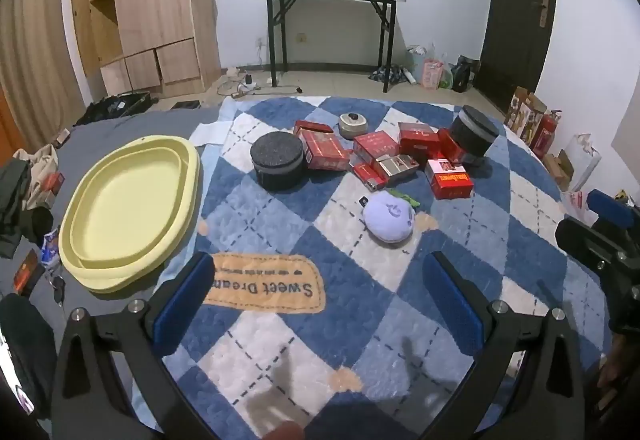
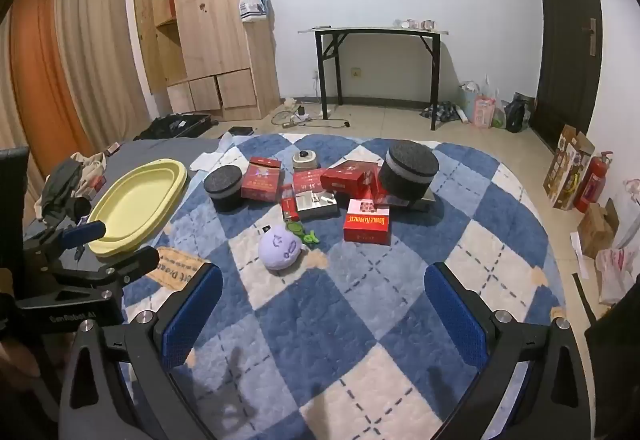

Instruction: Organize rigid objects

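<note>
Boxes (image 1: 448, 178) are heaped on the blanket (image 1: 280, 224) ahead of both grippers; left gripper (image 1: 320, 304) and right gripper (image 2: 324, 316) are spread wide, nothing held.

Basin (image 1: 128, 216) left on the blanket (image 1: 280, 224), boxes (image 1: 404, 156) piled behind the plush toy (image 1: 389, 218)

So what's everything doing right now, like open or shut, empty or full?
left gripper: open, holding nothing
right gripper: open, holding nothing
yellow tub: empty
red box with writing: closed, lying flat
far black round box: tilted on the red boxes
near black round box: upright
purple plush: lying on the blanket
wardrobe door: open
</note>
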Demonstrator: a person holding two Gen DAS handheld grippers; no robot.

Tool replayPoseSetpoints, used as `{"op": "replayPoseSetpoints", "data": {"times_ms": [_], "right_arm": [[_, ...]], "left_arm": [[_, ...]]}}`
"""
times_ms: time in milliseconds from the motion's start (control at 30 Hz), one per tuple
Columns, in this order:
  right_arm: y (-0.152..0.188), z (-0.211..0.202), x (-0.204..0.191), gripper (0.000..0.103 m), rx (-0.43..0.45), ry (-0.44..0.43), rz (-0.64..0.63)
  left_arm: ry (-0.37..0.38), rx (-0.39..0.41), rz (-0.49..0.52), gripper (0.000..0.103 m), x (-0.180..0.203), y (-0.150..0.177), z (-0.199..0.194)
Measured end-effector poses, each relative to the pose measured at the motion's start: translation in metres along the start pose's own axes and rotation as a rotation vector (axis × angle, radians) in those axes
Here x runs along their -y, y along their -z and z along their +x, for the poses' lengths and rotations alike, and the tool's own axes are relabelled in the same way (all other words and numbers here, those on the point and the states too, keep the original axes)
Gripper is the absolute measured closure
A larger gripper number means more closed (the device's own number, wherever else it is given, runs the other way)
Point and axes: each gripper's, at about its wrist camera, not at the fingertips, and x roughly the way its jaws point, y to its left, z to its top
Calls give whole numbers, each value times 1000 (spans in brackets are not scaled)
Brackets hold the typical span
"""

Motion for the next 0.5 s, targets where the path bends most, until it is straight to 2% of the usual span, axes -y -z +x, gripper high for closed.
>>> {"op": "replayPoseSetpoints", "data": {"times_ms": [133,300,500], "right_arm": [[-1,1,-1,0,-1,-3,0],[-1,1,-2,0,4,-5,-6],[0,0,0,0,5,-4,-12]], "left_arm": [[28,21,-15,0,3,-1,-3],[63,10,-42,0,-4,2,-3],[54,-13,-52,0,-3,2,-1]]}}
